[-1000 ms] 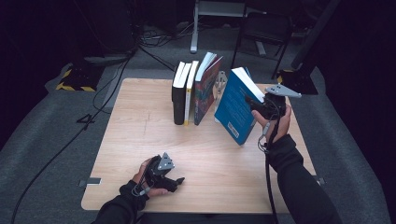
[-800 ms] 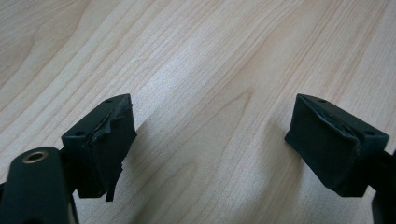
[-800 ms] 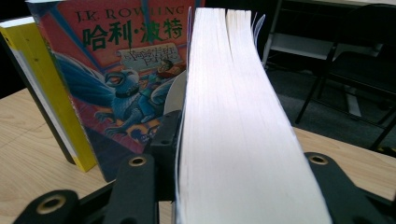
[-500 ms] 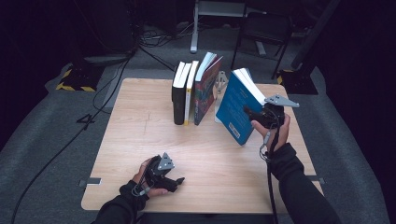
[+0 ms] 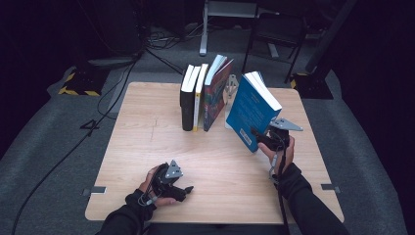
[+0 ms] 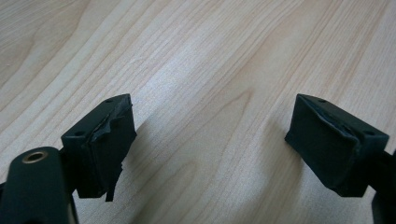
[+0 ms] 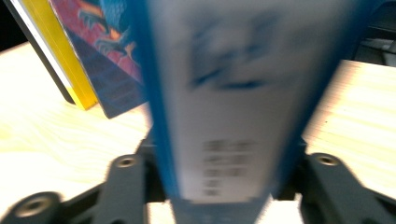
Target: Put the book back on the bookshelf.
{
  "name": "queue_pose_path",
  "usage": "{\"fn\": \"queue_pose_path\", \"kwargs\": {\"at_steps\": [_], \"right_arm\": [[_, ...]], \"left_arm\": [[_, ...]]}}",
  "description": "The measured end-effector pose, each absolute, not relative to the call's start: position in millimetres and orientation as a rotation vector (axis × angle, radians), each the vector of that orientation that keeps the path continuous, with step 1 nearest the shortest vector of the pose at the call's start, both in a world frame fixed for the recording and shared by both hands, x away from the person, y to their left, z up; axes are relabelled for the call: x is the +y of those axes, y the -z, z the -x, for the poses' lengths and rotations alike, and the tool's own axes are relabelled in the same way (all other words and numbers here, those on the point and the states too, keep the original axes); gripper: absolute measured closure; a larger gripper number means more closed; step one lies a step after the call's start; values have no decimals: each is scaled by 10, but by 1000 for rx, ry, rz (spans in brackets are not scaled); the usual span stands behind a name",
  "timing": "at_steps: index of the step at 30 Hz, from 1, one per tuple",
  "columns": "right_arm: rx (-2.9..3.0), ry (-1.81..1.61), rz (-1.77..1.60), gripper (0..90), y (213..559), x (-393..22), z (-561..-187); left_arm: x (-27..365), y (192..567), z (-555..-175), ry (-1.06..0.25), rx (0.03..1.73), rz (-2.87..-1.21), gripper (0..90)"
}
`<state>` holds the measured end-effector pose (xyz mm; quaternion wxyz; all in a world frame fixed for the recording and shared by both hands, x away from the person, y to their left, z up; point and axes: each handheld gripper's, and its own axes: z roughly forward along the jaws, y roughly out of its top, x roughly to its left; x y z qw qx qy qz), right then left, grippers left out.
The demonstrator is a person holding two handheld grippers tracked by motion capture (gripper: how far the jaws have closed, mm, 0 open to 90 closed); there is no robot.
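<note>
Black sleeves (image 5: 308, 203), black fingers (image 6: 102, 140), grey plates (image 5: 286, 125)

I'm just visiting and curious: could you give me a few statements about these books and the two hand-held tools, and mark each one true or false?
1. The right tool grips the blue book. True.
2. The left tool holds a book. False: its jaws are open with nothing between them, low over the bare wooden table.
3. The blue book lies flat on the table. False: it is tilted, leaning toward the row.
4. Three books stand together near the table's far edge: a black book, a yellow book and a red book. True.
5. The red book leans. True.
</note>
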<state>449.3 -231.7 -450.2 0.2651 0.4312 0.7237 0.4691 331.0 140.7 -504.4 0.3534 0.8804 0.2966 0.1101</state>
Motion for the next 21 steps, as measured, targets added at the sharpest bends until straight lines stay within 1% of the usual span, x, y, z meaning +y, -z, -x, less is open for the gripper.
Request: {"fn": "queue_pose_path", "kwargs": {"at_steps": [3,6,12,16,21], "right_arm": [[1930,-1258,-1158,590,4526,-2261,-4515],[1903,-1270,-1171,596,4537,-2235,-4529],[1860,-1239,-1196,598,4527,-2119,-4593],[1813,-1200,-1230,598,4526,-1985,-4700],[1793,-1171,-1228,600,4525,-1931,-4787]], "left_arm": [[1407,5044,-3310,-284,767,-2277,150],[1407,5044,-3310,-284,767,-2277,150],[1407,5043,-3311,-284,766,-2277,150],[1407,5043,-3311,-284,766,-2277,150],[1407,5043,-3311,-283,766,-2277,150]]}}
